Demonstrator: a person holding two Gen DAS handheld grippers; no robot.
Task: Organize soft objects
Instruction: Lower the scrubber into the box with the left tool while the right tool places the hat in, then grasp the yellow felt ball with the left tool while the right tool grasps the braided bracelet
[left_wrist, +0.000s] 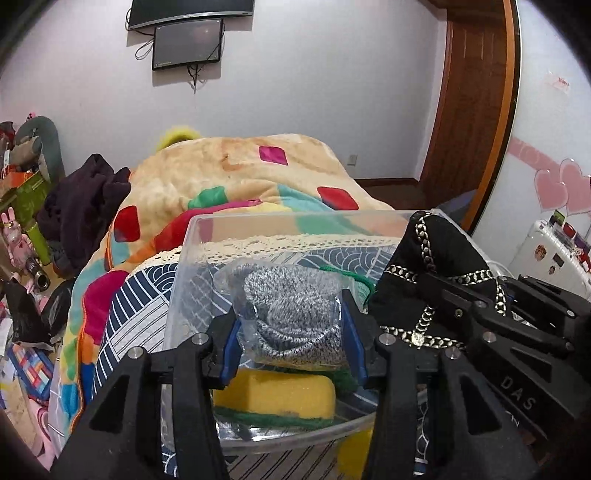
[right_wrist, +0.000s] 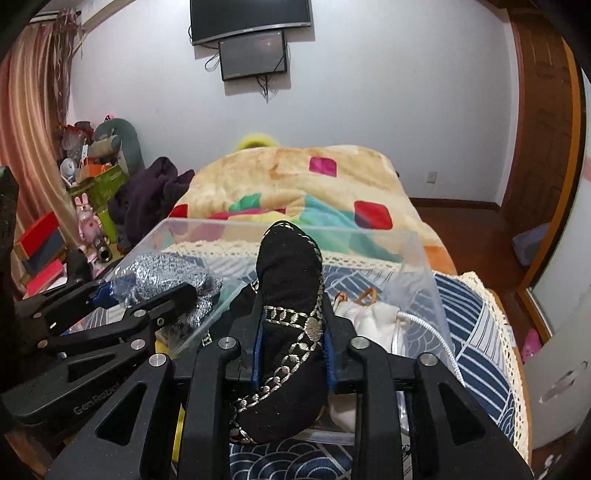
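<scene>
A clear plastic bin (left_wrist: 192, 236) (right_wrist: 417, 254) stands on the bed. My left gripper (left_wrist: 291, 332) is shut on a grey knitted item in a clear bag (left_wrist: 291, 310) and holds it over the bin; it also shows in the right wrist view (right_wrist: 162, 277). My right gripper (right_wrist: 291, 336) is shut on a black pouch with silver chain trim (right_wrist: 288, 280) (left_wrist: 432, 266), held above the bin's near edge. Inside the bin lie a yellow sponge (left_wrist: 277, 395), green yarn (left_wrist: 258, 419) and a white drawstring bag (right_wrist: 373, 321).
The bin rests on a blue-and-white patterned cover with a lace edge (right_wrist: 480, 314). A colourful blanket (left_wrist: 236, 173) lies behind it. A dark garment (left_wrist: 85, 206) and cluttered toys (right_wrist: 88, 206) are at the left. A white appliance (left_wrist: 554, 254) is at the right.
</scene>
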